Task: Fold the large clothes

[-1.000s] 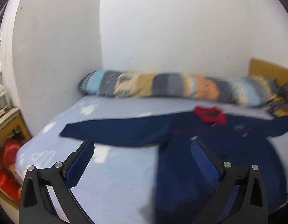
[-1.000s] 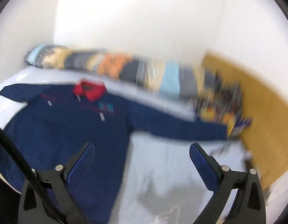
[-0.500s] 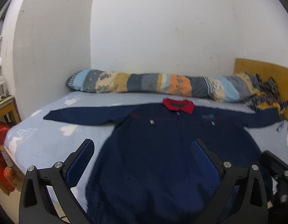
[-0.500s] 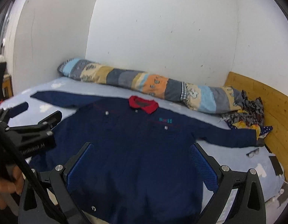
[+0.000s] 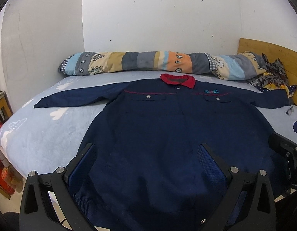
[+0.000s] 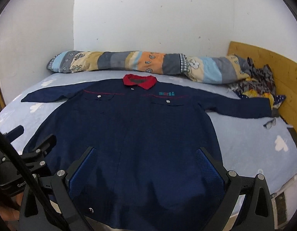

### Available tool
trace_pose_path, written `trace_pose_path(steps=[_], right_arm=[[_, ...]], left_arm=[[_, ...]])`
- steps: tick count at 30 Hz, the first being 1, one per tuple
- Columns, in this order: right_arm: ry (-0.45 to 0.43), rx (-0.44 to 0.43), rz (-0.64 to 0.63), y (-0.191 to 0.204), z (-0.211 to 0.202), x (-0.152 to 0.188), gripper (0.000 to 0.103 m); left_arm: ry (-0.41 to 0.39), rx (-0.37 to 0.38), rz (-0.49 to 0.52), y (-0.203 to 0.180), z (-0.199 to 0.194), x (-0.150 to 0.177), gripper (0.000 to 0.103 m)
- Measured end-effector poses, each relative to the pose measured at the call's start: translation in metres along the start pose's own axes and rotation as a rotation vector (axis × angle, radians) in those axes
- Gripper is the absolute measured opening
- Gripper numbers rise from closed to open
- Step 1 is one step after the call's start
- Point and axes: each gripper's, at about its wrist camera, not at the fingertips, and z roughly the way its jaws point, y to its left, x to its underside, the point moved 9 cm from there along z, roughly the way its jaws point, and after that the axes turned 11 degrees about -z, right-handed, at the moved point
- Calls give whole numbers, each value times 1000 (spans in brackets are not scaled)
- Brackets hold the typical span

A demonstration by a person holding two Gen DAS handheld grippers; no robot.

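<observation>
Now that both cameras have swung in from the sleeves over the last second and settled square on the body, the jacket (image 5: 167, 134) lies flat and face up on the bed (image 5: 42, 134), sleeves spread wide, and no fold looks begun. The left gripper (image 5: 146, 165) hovers over the hem with its jaws wide apart and nothing between them, so the first grasp is probably next. At far left, red things (image 5: 2, 169) stand on the floor beside the bed. A rolled quilt (image 5: 148, 61) runs along the wall behind the red collar (image 5: 177, 79), well clear. The right gripper (image 6: 146, 165) is likewise wide open and empty above the hem. By the right cuff lie glasses (image 6: 270, 123) and crumpled cloth (image 6: 254, 84), which could snag that sleeve when it is folded in.
</observation>
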Motion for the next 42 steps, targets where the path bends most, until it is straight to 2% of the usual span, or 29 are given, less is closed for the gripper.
trace_pose_path(steps=[17,42], right_arm=[[33,-26,-3,6,6,3,103],[42,-29,-12,5,8,11,103]], left_arm=[[-17,6,43,6,12,38,103],[-23,6,46,4,11,49,103]])
